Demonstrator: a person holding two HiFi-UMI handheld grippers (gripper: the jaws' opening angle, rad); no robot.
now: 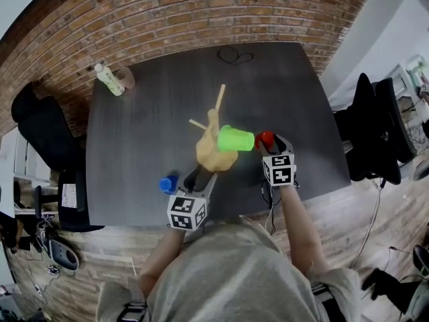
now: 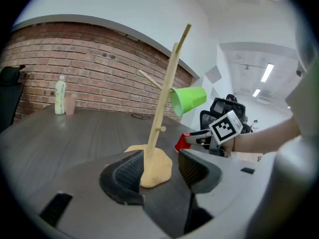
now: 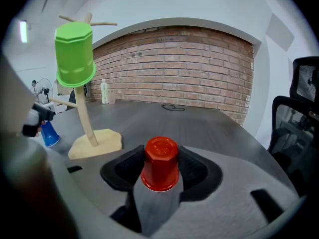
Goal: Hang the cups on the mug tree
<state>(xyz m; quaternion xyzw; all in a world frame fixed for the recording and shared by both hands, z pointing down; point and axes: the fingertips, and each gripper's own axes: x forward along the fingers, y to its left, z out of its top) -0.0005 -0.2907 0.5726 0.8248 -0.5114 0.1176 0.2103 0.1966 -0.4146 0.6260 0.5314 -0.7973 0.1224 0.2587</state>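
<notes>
The wooden mug tree [image 1: 216, 143] stands mid-table with a green cup [image 1: 236, 139] hung on one peg. My left gripper [image 2: 159, 169] is open around the tree's tan base [image 2: 155, 172]. The base lies against the left pad, with a gap at the right pad. A blue cup [image 1: 167, 184] stands on the table just left of that gripper. My right gripper [image 3: 160, 156] is to the right of the tree. It is shut on a red cup [image 3: 160, 166] that stands upside down on the table, with a pad against each side.
A pale bottle [image 1: 109, 79] and a pinkish cup [image 1: 126, 78] stand at the table's far left corner. A black cable [image 1: 234, 56] lies at the far edge. Black office chairs [image 1: 375, 126] stand right of the table [image 1: 147, 126], another at the left.
</notes>
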